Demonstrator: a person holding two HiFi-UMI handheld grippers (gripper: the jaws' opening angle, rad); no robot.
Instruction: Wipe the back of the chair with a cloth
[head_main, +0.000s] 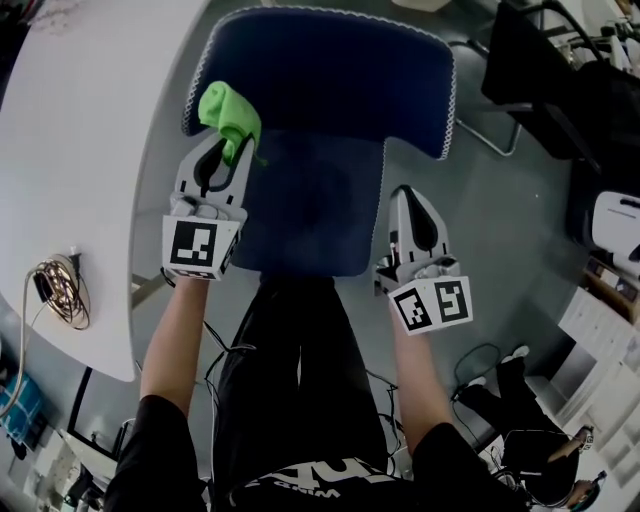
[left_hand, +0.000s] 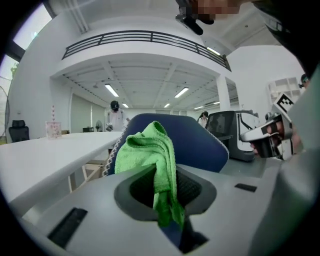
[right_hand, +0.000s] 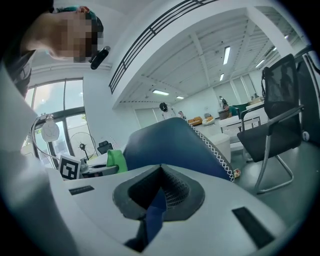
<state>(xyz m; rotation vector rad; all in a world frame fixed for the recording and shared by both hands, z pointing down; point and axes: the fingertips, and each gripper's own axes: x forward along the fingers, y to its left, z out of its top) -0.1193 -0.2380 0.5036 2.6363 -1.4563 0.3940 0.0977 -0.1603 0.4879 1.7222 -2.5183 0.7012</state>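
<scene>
A blue office chair stands below me, its back (head_main: 330, 70) at the top of the head view and its seat (head_main: 310, 215) nearer me. My left gripper (head_main: 228, 140) is shut on a green cloth (head_main: 232, 115), which rests by the left end of the chair back. In the left gripper view the cloth (left_hand: 150, 150) bunches out of the jaws in front of the chair back (left_hand: 200, 140). My right gripper (head_main: 405, 195) hovers beside the seat's right edge, shut with nothing in it. In the right gripper view it (right_hand: 161, 170) points at the chair back (right_hand: 165, 142).
A white table (head_main: 80, 150) lies left of the chair, with a coil of cable (head_main: 60, 290) near its edge. A black chair (head_main: 540, 70) stands at the back right and white shelves (head_main: 600, 320) at the right. The person's legs are below the seat.
</scene>
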